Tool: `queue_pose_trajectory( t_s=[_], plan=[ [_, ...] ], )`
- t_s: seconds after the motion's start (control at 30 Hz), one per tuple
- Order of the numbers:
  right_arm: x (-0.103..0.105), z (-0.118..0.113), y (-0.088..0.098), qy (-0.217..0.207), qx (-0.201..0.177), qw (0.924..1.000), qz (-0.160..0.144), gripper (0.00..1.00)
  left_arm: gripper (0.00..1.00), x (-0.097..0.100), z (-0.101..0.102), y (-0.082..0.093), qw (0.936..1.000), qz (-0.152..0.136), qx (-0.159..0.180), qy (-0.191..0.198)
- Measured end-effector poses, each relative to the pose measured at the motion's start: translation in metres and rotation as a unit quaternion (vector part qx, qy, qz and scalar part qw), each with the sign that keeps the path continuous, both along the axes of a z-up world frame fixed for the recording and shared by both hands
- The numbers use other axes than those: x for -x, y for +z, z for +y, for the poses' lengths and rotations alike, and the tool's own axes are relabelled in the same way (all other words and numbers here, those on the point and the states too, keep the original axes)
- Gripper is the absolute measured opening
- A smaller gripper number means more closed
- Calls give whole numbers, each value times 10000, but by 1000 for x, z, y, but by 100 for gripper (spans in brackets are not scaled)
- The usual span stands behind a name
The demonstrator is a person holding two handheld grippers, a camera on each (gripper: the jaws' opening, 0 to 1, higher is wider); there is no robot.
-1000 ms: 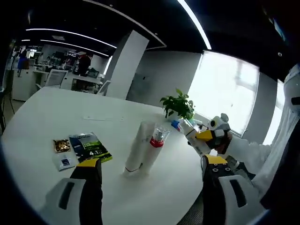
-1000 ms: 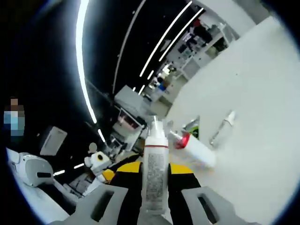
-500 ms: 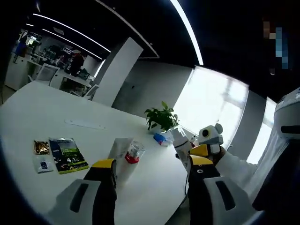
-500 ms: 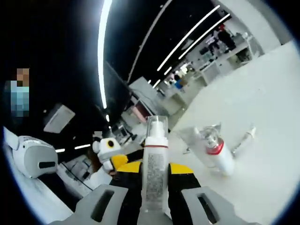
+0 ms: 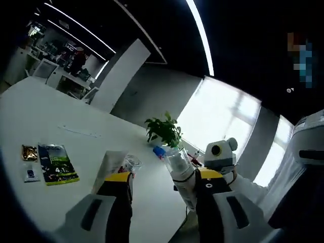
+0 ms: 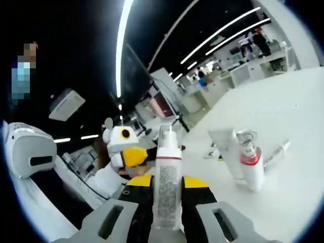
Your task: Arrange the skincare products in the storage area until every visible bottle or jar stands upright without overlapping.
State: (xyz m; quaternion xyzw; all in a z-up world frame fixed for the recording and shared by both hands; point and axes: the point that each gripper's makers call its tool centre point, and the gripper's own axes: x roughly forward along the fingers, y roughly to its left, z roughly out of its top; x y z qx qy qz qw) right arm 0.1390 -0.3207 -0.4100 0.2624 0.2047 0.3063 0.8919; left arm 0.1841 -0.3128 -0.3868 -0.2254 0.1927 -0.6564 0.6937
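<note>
In the right gripper view my right gripper is shut on a white pump bottle with a clear cap, held upright above the table's near edge. The same bottle shows in the left gripper view, between the jaws of my left gripper and close to its right jaw. That gripper is open, and I cannot tell whether it touches the bottle. A white tube and a red-banded bottle stand side by side on the white table. The left gripper's yellow tip shows just left of the held bottle.
Several flat sachets lie on the table's left part. A potted plant and a small blue item sit near the far edge. A thin tube lies flat beside the red-banded bottle. A person's white sleeve is at right.
Both grippers have come together: the held bottle has moved in between the left gripper's jaws, which have narrowed. Both views have tilted; the tube and red-banded bottle stay put.
</note>
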Motion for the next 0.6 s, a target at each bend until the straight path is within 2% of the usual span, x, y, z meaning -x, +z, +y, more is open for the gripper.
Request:
queue_pose_trajectory(
  t_s=[0.1,0.17,0.3,0.47,0.6],
  plan=[
    [1,6,3,143,-325,9994,2,12,41,7,-2,9,9993,95,246,-256],
    [2,7,3,220,-379,9990,-8,12,41,13,-3,13,9981,241,338,-464],
    [8,17,9,555,-489,9971,-169,12,39,20,-6,17,9964,219,447,-685],
    [12,22,10,773,-596,9951,-138,12,29,26,-8,16,9935,388,413,-987],
    [12,23,13,822,-670,9942,-204,12,21,28,-8,20,9920,414,490,-1088]
  ],
)
